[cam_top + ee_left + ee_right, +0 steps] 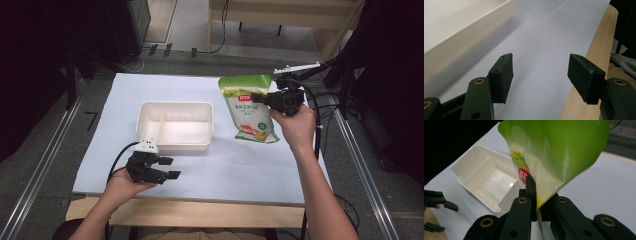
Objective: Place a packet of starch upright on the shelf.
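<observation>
While right gripper (pixel 261 98) pinches green/white pouch (pixel 248 107) w/ glossy top, left gripper (pixel 169 168) gapes, empty.

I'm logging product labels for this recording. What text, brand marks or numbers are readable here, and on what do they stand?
Green pouch, red brand badge near its top: Chinese characters, too blurred to read.
Green pouch, dark lines below the badge: too small and blurred to read.
Right gripper view, the same red badge: partly hidden by the right gripper, white characters not legible.
White divided tray and left gripper: no text.

Print on green pouch (pixel 248 106) illegible.
</observation>
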The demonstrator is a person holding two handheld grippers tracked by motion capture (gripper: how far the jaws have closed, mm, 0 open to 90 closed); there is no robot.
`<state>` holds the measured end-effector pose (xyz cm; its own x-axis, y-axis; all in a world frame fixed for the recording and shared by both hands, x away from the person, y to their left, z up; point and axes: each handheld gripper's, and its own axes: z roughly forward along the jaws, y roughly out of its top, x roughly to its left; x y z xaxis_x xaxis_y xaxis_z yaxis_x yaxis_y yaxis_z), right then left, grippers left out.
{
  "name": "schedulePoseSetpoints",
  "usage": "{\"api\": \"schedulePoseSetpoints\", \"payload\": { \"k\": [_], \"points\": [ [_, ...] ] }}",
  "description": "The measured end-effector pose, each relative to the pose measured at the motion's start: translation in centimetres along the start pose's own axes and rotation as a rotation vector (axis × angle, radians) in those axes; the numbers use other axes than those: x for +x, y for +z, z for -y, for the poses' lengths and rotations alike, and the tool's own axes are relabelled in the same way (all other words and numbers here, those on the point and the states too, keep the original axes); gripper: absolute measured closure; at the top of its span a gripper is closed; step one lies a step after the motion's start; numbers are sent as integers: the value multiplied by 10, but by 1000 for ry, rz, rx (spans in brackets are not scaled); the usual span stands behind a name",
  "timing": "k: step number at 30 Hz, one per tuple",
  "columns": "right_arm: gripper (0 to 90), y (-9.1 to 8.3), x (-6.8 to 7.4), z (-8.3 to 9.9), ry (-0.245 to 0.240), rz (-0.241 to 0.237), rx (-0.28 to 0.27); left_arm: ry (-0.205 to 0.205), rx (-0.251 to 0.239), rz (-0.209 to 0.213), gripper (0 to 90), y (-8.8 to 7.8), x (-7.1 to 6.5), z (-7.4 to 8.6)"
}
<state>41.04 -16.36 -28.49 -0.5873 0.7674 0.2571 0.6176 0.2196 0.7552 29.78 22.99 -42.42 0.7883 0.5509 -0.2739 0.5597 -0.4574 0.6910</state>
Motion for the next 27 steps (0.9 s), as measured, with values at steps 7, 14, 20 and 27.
{"api": "schedulePoseSetpoints", "payload": {
  "k": [7,14,20,27],
  "points": [
    [898,2,12,-23,-9,-24,-18,2,4,-6,376,0,-1,0],
    [899,4,20,-44,-18,-39,-17,-4,-2,2,373,-1,0,0],
    [898,8,25,-57,-16,-47,-17,-1,-4,2,374,-1,-1,0],
    [899,12,33,-70,-31,-52,-25,4,-5,11,377,0,-1,0]
  ]
}}
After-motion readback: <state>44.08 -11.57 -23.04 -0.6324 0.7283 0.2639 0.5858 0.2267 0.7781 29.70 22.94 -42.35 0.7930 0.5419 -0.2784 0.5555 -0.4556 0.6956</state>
